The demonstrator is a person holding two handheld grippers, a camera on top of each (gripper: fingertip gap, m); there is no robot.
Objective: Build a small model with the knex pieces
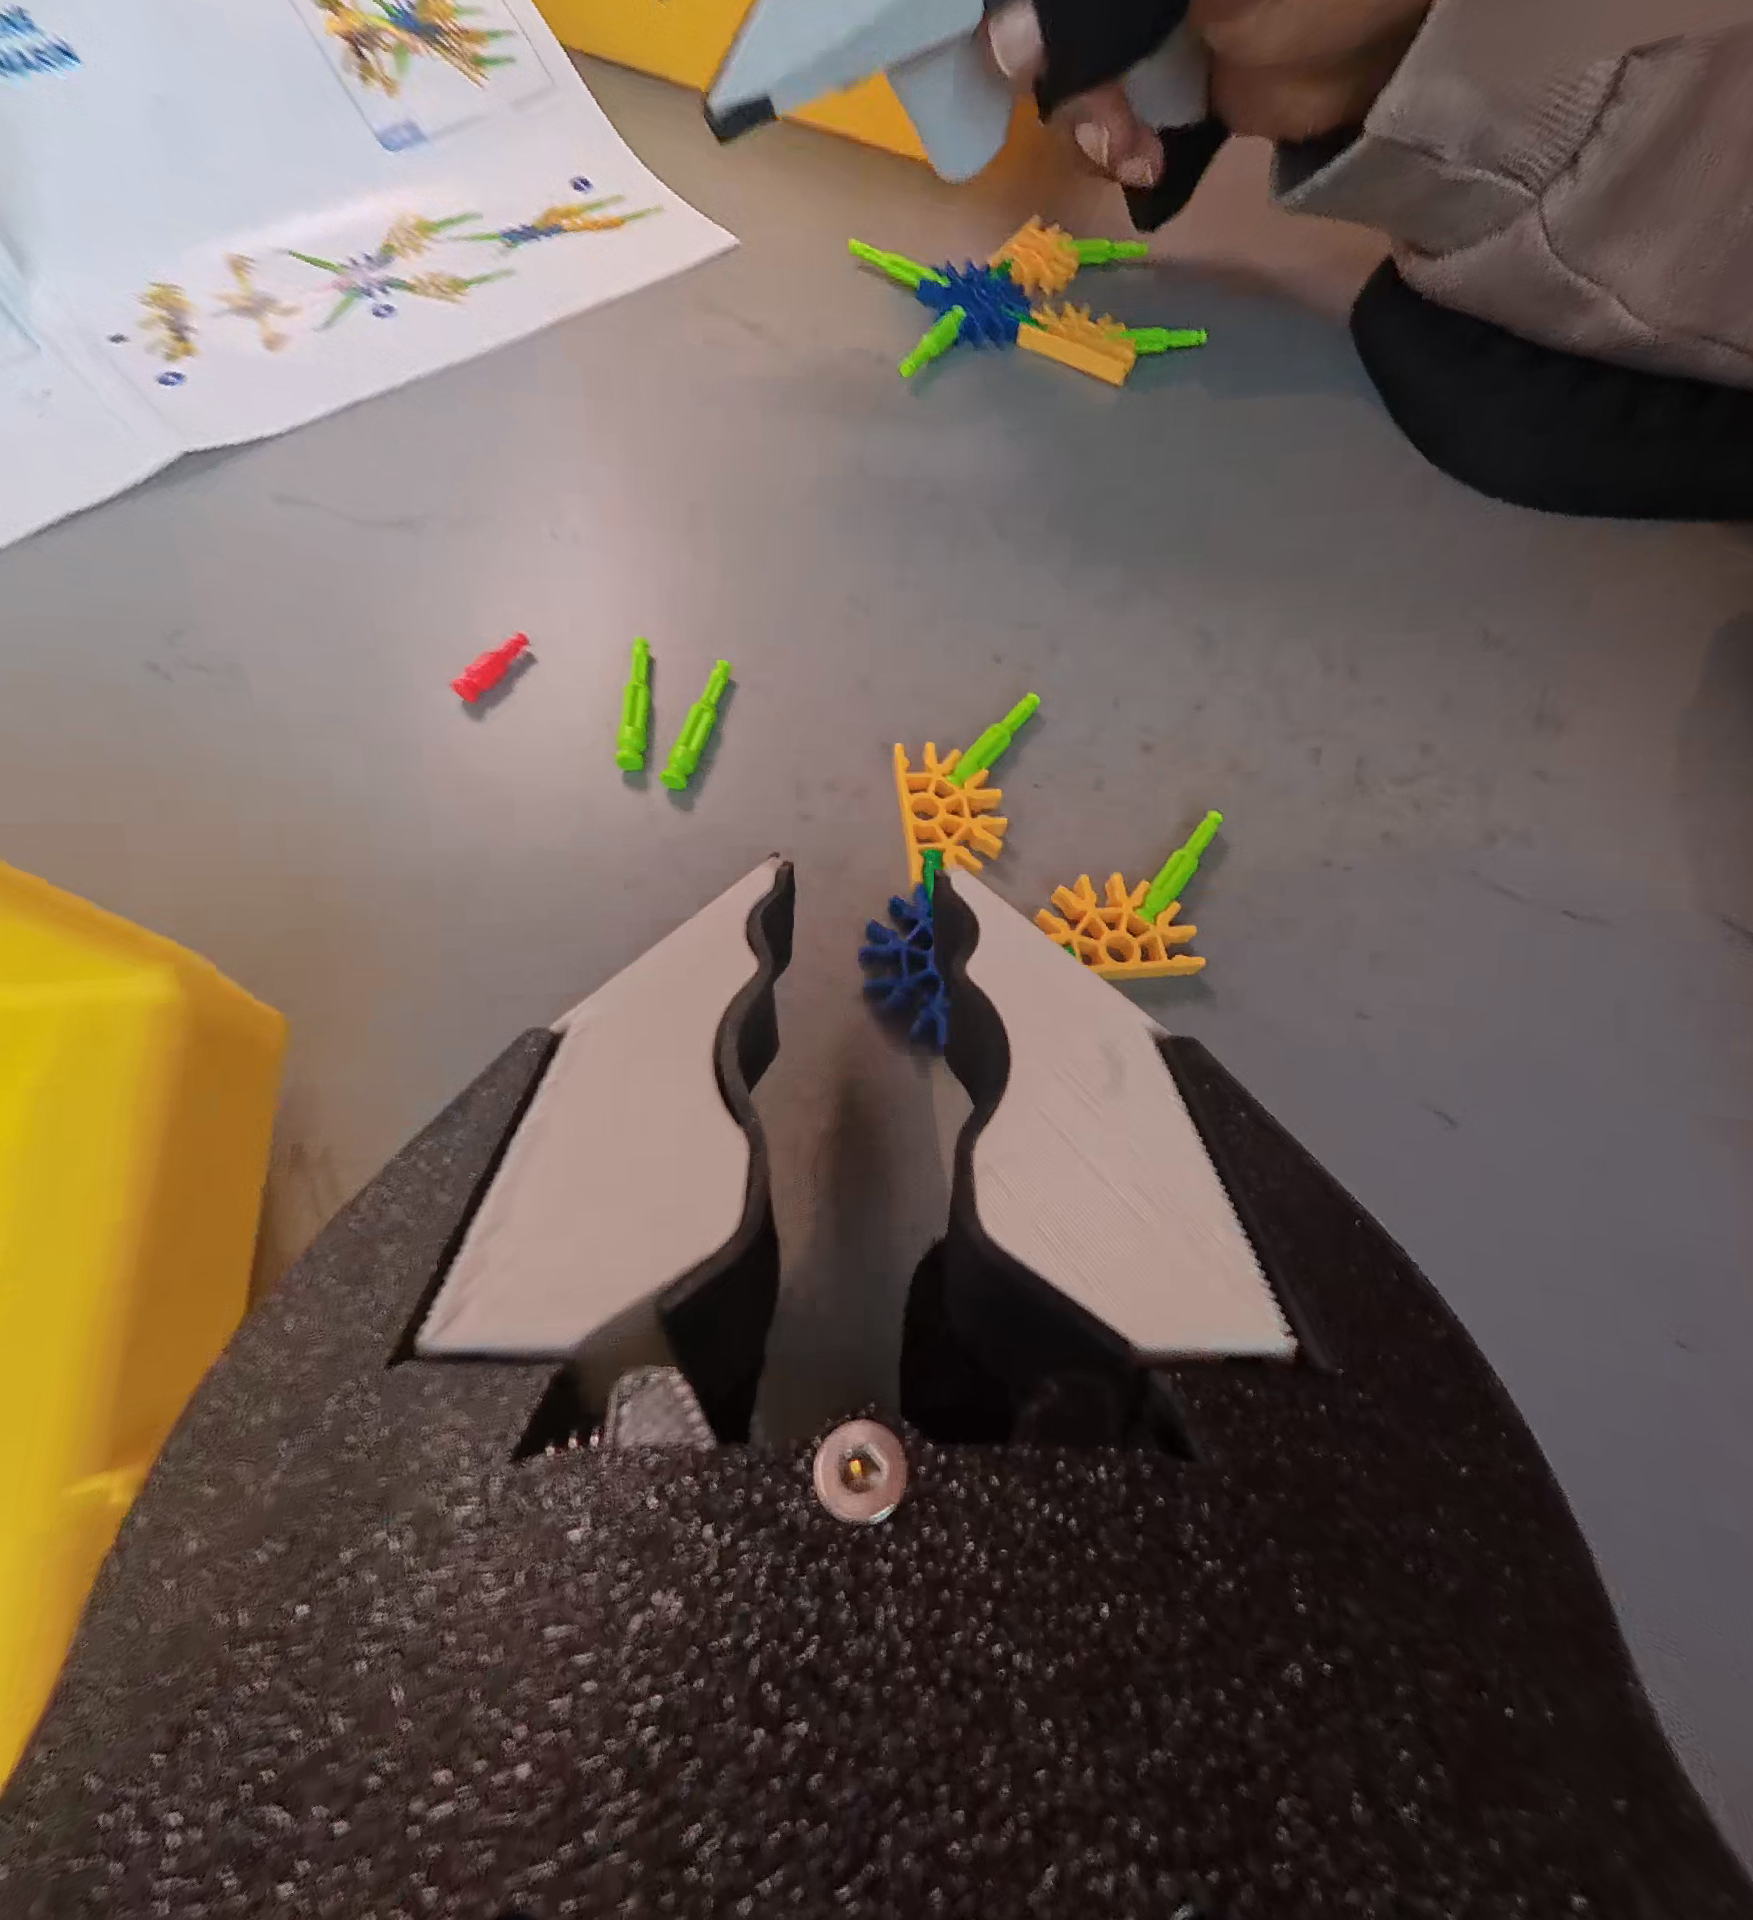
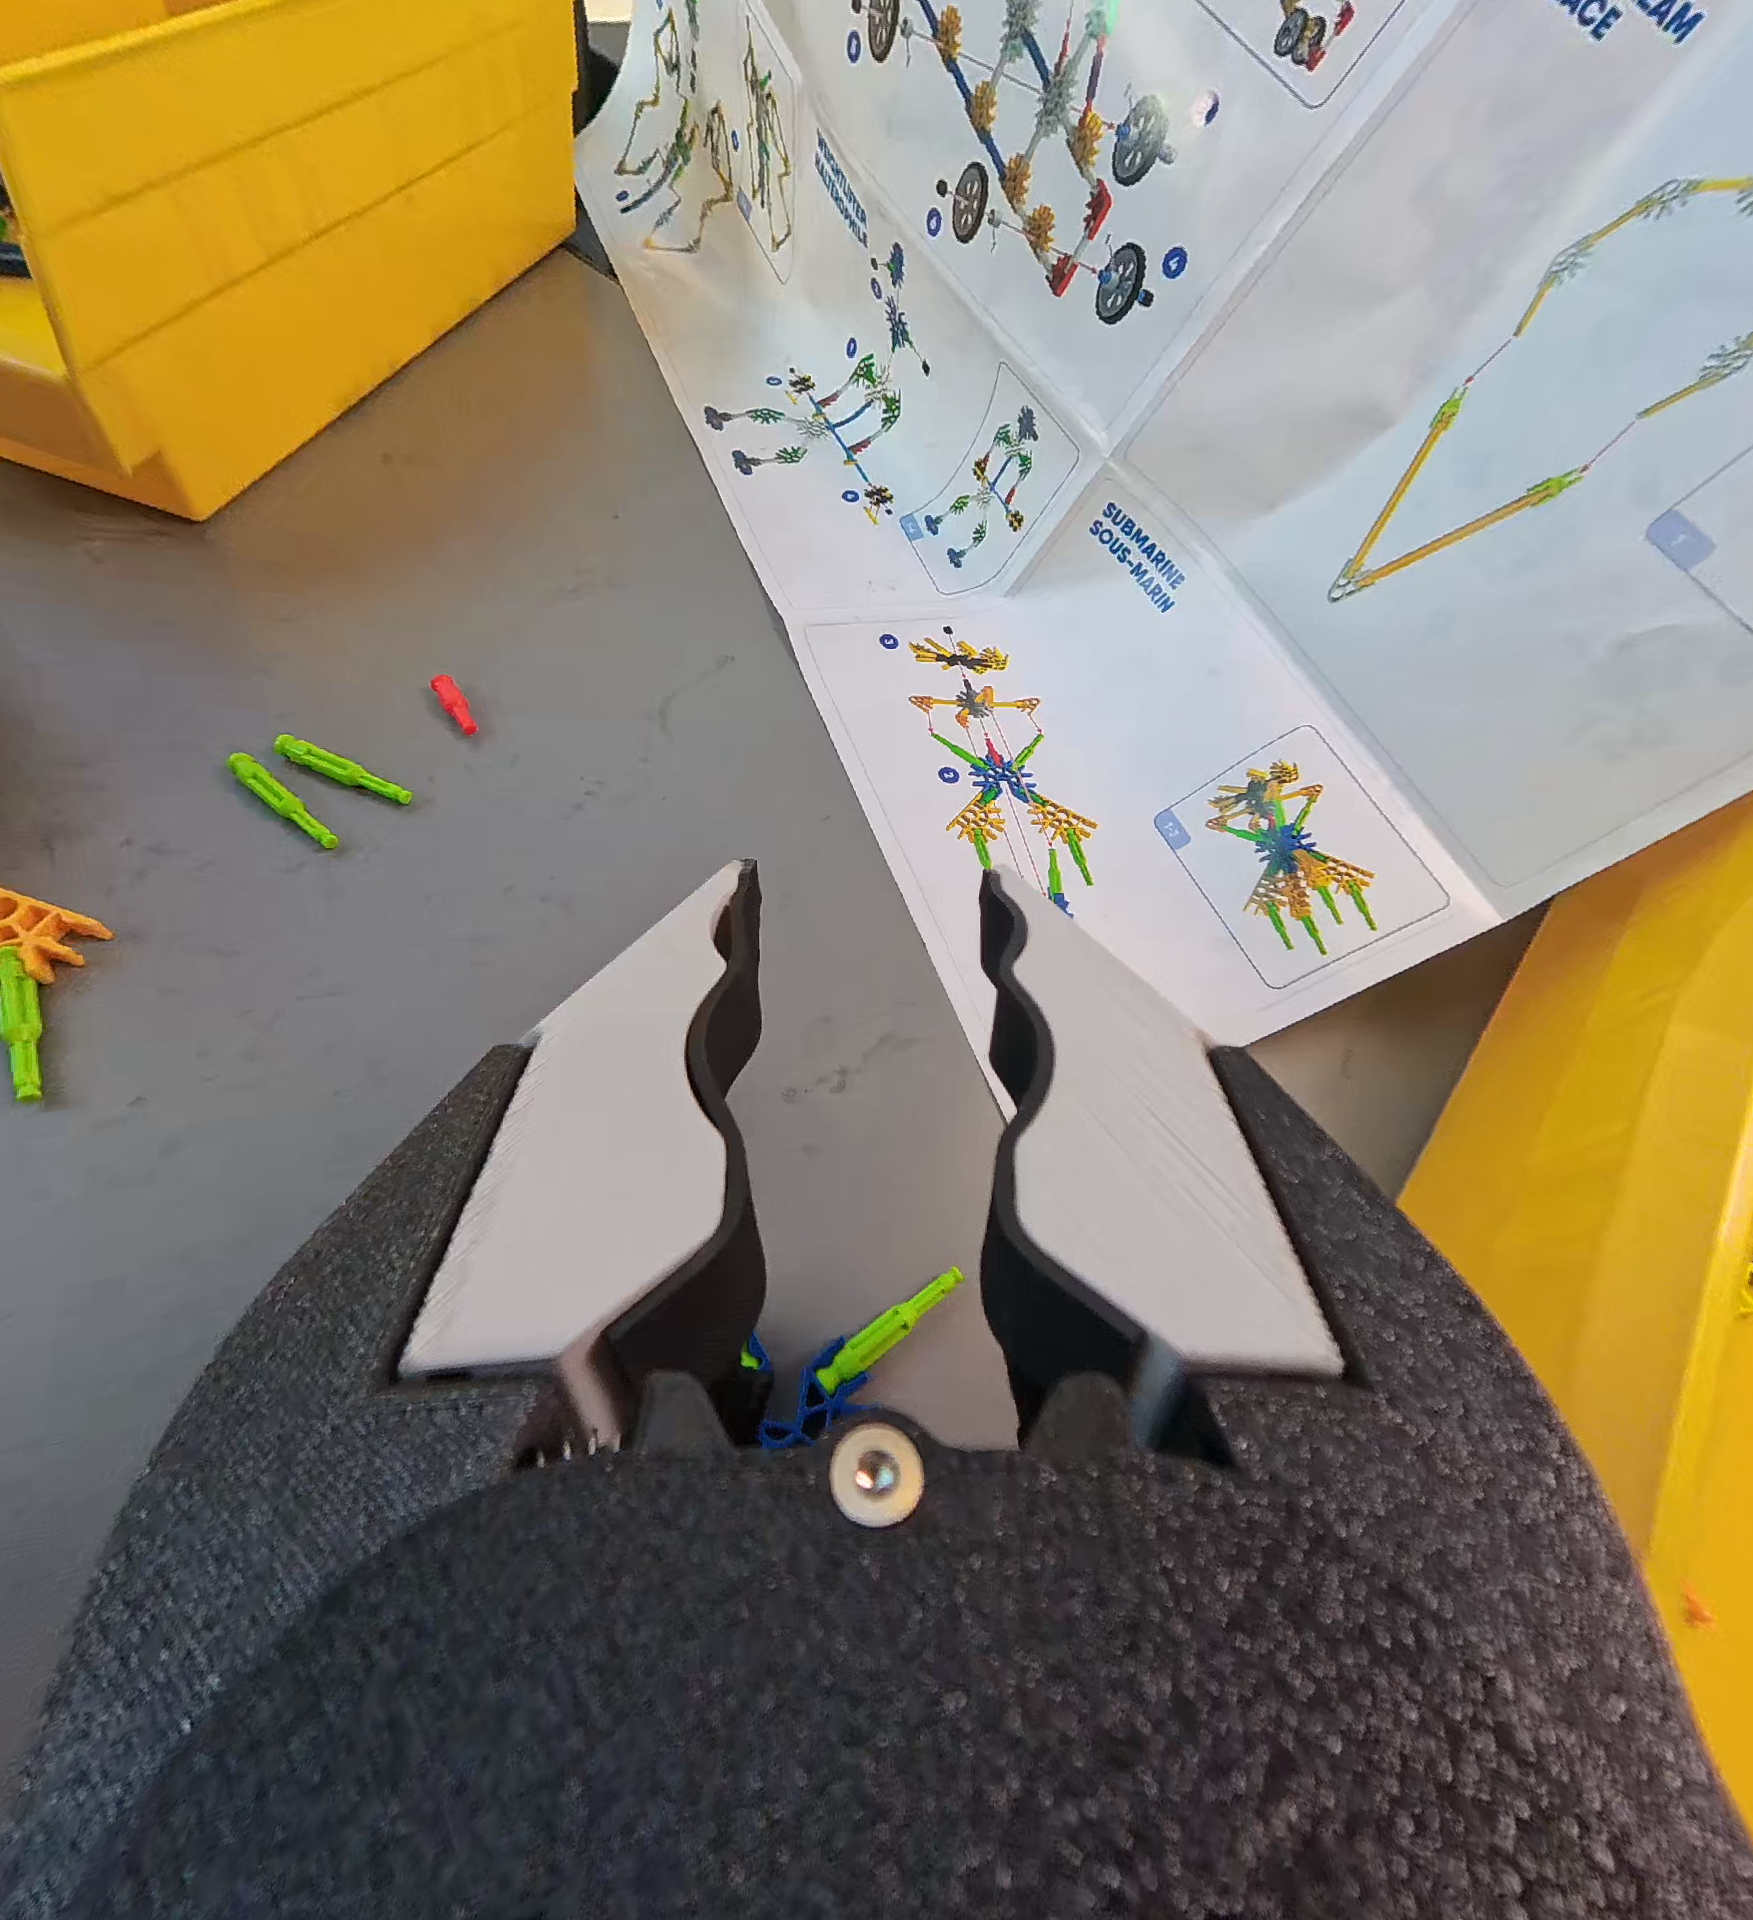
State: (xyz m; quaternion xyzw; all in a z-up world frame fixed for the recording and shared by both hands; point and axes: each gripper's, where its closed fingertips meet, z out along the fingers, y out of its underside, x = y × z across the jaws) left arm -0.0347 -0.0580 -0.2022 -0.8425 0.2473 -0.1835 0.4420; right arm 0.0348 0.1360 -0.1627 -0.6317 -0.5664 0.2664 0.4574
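My left gripper point(image 1: 859, 873) is open and low over the grey table. A blue connector point(image 1: 903, 966) lies against the inner side of its right finger. A dark green rod joins it to an orange connector point(image 1: 950, 810) that carries a green rod point(image 1: 997, 738). A second orange connector point(image 1: 1121, 930) with a green rod lies just to the right. My right gripper point(image 2: 870, 873) is open and empty, its tips over the edge of an instruction sheet point(image 2: 1267, 520). A blue, orange and green assembly point(image 1: 1028, 301) lies below it; one of its green rods point(image 2: 887, 1325) shows between the finger bases.
Two loose green rods point(image 1: 633, 701) point(image 1: 695, 722) and a short red rod point(image 1: 490, 667) lie on the table. Yellow bins stand at the left point(image 1: 51, 1143), at the far left point(image 2: 280, 208) and at the right point(image 2: 1630, 1247). A person's sleeve point(image 1: 1578, 208) is at the right. There is about 20 cm between the tips of the two grippers.
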